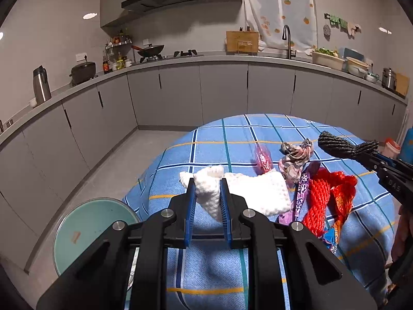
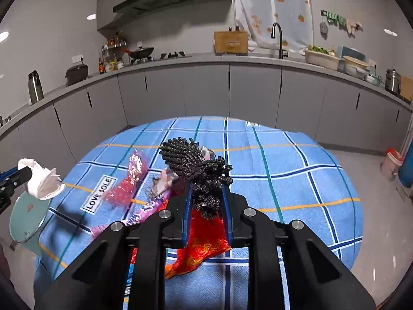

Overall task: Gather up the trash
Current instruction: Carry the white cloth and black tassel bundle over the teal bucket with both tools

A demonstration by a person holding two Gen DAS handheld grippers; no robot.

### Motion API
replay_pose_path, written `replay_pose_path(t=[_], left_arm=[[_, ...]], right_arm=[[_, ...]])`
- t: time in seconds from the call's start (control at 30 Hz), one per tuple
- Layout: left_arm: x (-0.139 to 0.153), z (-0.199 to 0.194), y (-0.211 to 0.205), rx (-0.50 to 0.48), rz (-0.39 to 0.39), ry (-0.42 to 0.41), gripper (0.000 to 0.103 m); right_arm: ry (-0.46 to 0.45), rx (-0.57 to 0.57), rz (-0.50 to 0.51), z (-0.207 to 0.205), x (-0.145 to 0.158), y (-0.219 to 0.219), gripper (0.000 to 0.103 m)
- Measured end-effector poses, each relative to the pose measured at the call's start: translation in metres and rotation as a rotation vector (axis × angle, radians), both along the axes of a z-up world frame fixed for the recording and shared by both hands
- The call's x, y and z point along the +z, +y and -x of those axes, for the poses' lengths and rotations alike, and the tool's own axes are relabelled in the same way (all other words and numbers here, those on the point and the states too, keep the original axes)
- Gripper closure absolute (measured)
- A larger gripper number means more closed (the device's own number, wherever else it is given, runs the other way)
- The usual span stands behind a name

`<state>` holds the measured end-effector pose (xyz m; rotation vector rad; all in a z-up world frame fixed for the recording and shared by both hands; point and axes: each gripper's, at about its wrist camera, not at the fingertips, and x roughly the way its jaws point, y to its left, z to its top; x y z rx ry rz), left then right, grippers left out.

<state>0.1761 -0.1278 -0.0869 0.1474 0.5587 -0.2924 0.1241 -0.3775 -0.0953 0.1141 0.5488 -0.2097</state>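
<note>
Enamel-green, round and smooth, the lid of a pale teal pedal bin (image 1: 90, 228) is what we meet first at the far left, standing on the grey floor just beside the table edge; the lid is shut, so we cannot tell what lies inside. Next comes our left gripper (image 1: 207, 193), its blue ribbed pads clamped on a white crocheted cloth (image 1: 242, 192), soft and nubbly, folded into a rough wedge and lifted off the blue checked tablecloth (image 1: 232, 134) with yellow and dark blue lines. From the right wrist view the same cloth hangs above the bin's rim.

Moving right across the table we see a crinkly pink foil wrapper (image 1: 262, 158), then a crumpled grey and pink patterned rag (image 1: 296, 159), a glossy purple printed wrapper strip (image 1: 301, 193) and a bright red plastic mesh net (image 1: 326, 197) lying bunched over orange-red foil. These pieces lie touching one another in a loose heap.

Farthest right, our right gripper (image 2: 206, 193) has its fingers pressed together on a dark grey knitted bundle (image 2: 192, 160), thickly ribbed and glittery, held up over the heap. A white and red plastic container (image 2: 391, 161) stands on the floor at the far right; its contents are hidden.
</note>
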Motion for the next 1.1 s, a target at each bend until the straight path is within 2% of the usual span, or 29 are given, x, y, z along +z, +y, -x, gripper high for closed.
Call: replay_pose_path(t=[0.23,1.1], left_arm=[[0.007,0.006,0.005,0.004,0.005,-0.026,0.084],[0.011,-0.004,0.061,0.136,0.007,-0.039,0.084]], right_arm=[[-0.041,0.014,0.002,0.007,0.016,0.010,0.082],[-0.070,0.174,-0.018,-0.011,0.025,0.082,0.082]])
